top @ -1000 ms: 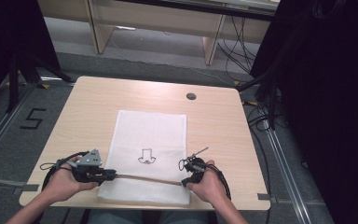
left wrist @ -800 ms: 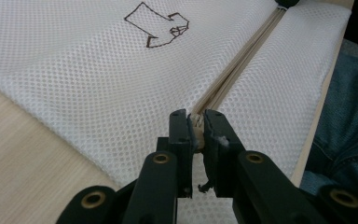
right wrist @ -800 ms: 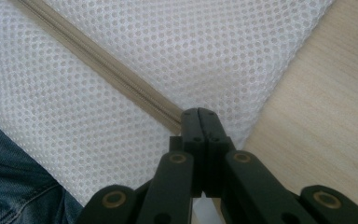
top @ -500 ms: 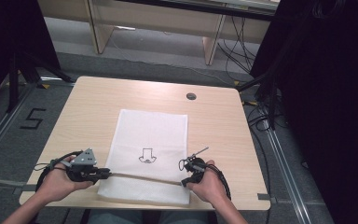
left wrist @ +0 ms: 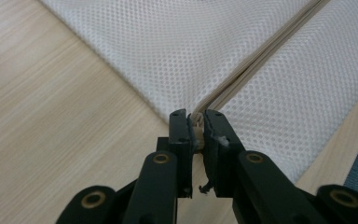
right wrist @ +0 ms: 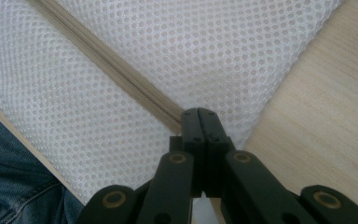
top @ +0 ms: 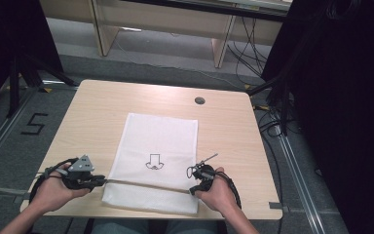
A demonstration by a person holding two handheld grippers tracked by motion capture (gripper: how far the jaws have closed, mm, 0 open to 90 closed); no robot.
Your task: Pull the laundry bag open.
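Note:
A white mesh bag (top: 158,141) lies flat on the wooden table (top: 97,112), with a small black print (top: 153,162) at its middle. A beige zipper (top: 146,184) runs across it near the front edge. My left gripper (top: 101,181) is at the zipper's left end; in the left gripper view it (left wrist: 196,116) is shut on the zipper pull (left wrist: 197,135), and the zipper (left wrist: 256,60) runs away up and right. My right gripper (top: 193,191) is at the bag's right edge, and in the right gripper view it (right wrist: 199,114) is shut on the zipper's end (right wrist: 175,116).
A round cable hole (top: 199,101) sits in the table's far right part. Bare wood surrounds the bag on all sides. The person's jeans (right wrist: 9,186) show below the table's front edge. Shelving legs and cables stand on the floor beyond the table.
My left gripper has slid to the left along the zipper line, past the bag's left edge. The right gripper and the bag's right side have stayed put.

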